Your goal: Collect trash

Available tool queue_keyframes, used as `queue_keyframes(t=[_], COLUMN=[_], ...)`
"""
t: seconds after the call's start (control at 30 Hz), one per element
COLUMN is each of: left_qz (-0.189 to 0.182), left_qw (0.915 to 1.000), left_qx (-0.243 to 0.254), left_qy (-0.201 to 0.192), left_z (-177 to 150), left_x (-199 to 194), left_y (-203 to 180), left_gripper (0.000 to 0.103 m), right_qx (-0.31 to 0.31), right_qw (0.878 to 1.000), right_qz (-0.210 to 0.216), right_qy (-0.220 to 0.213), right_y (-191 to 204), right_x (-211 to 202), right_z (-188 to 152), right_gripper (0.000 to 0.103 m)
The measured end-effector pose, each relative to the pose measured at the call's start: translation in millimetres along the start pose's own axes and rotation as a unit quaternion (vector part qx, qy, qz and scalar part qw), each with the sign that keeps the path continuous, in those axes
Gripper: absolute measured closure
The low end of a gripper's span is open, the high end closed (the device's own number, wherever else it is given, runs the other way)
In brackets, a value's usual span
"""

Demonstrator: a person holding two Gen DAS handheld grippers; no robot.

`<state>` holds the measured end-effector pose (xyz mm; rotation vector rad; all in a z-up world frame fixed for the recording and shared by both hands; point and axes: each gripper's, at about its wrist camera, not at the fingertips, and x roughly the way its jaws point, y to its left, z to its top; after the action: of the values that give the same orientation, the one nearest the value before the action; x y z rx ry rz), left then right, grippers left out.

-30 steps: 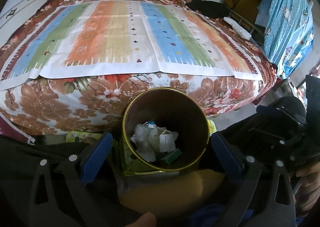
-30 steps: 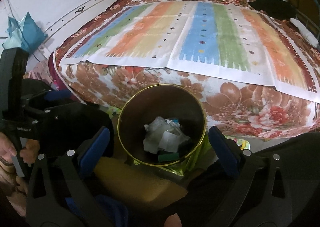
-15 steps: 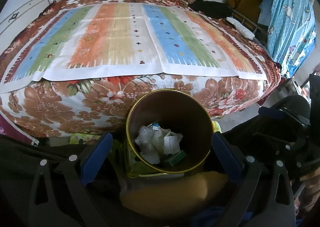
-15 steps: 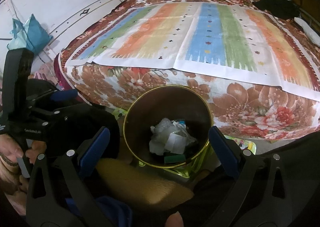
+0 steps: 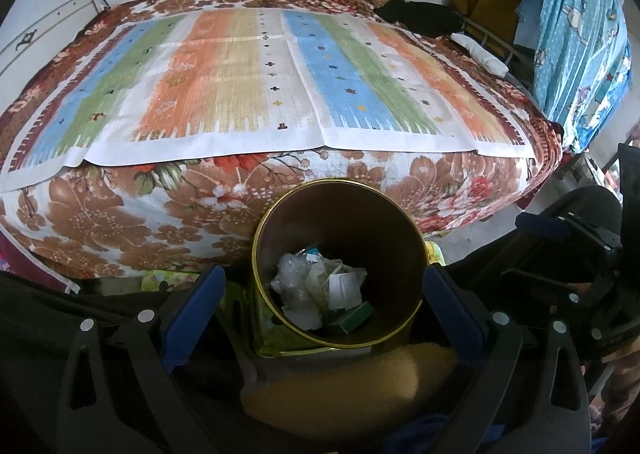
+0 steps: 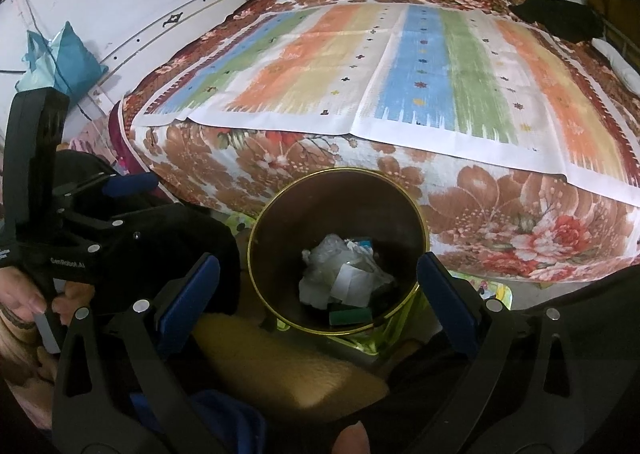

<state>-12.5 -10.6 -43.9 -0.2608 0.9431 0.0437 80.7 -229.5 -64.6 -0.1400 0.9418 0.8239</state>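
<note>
Seemingly I am wrapping up: crumpled trash (image 5: 320, 290) is sitting in the bin (image 5: 400, 214), both grippers, left (image 5: 324, 294) and right (image 6: 318, 290), are gaping wide and empty, and the bed (image 5: 260, 74) is showing no litter.

Bin (image 5: 340, 222) mouth unobstructed; bed (image 5: 120, 222) just behind.

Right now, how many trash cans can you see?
1. The gold-rimmed trash can stands by the bed, trash inside; both open grippers hover above.
</note>
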Motion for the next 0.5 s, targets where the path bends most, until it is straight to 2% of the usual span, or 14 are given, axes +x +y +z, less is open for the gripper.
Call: queue_keyframes(t=[0.5], left_qz=[0.002], left_qw=[1.0000], left_qx=[0.000], left_qy=[0.000], left_z=[-0.3], left_x=[0.4], left_y=[1.1], left_gripper=[0.006], right_qx=[0.004], right_qw=[1.000], right_qz=[0.004], right_qy=[-0.001], right_y=[-2.4], right_x=[-0.4], right_z=[0.7], right_gripper=[0.009])
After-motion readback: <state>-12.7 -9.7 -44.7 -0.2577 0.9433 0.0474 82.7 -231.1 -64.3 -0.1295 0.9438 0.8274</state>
